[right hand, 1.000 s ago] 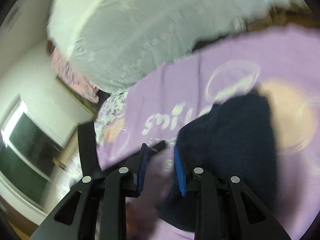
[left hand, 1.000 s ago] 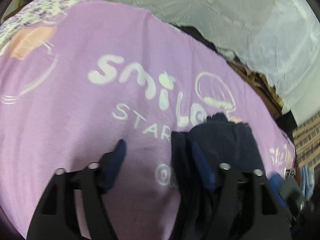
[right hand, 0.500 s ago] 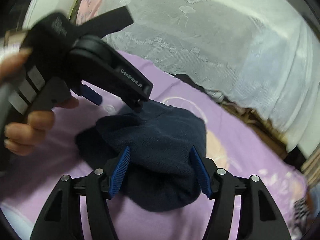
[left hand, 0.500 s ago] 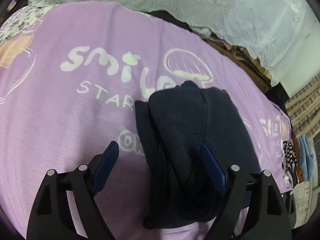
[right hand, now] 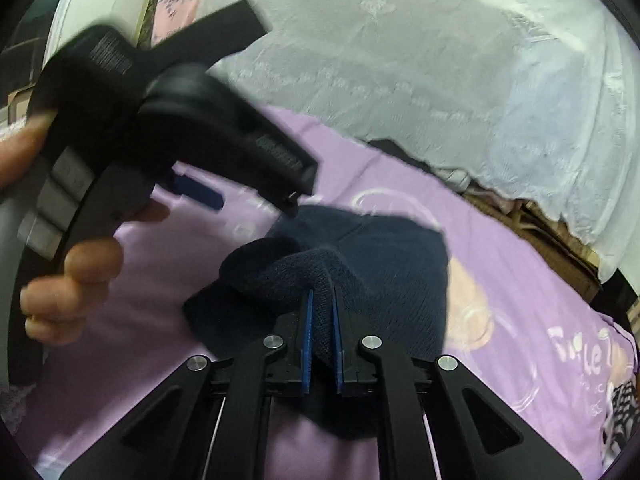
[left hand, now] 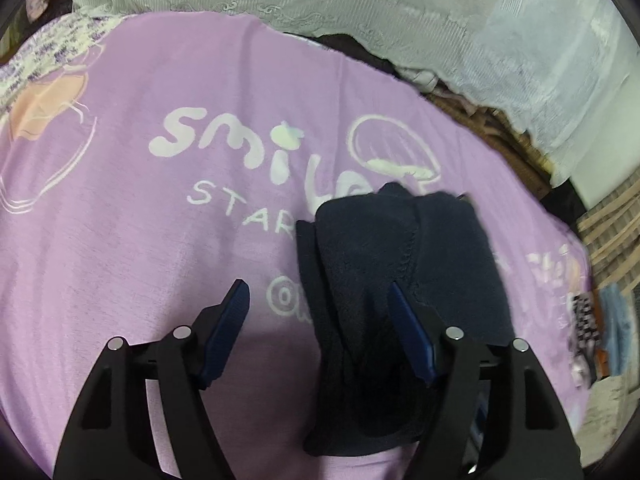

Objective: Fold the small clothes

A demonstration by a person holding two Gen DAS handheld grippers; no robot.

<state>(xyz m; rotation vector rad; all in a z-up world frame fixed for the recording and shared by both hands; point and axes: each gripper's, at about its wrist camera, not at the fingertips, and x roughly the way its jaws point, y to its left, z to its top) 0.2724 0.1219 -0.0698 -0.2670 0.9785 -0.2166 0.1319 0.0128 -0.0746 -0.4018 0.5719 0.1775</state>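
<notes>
The dark garment (left hand: 404,280) covers the end of the white lettering on the purple sheet (left hand: 140,248), and its near end runs under the left gripper (left hand: 318,306), so its full shape cannot be told; the small checked and blue things (left hand: 600,332) at the right edge are blurred and cut off. In the right wrist view the left gripper (right hand: 192,128) is smeared; the hand (right hand: 68,280) holding it is cut by the left edge; the gripped fold's near part disappears between the right gripper (right hand: 321,312) pads.

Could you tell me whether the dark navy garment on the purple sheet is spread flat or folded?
Folded: the navy garment lies doubled in layers, one bunched edge pinched in the closing right tool.
</notes>
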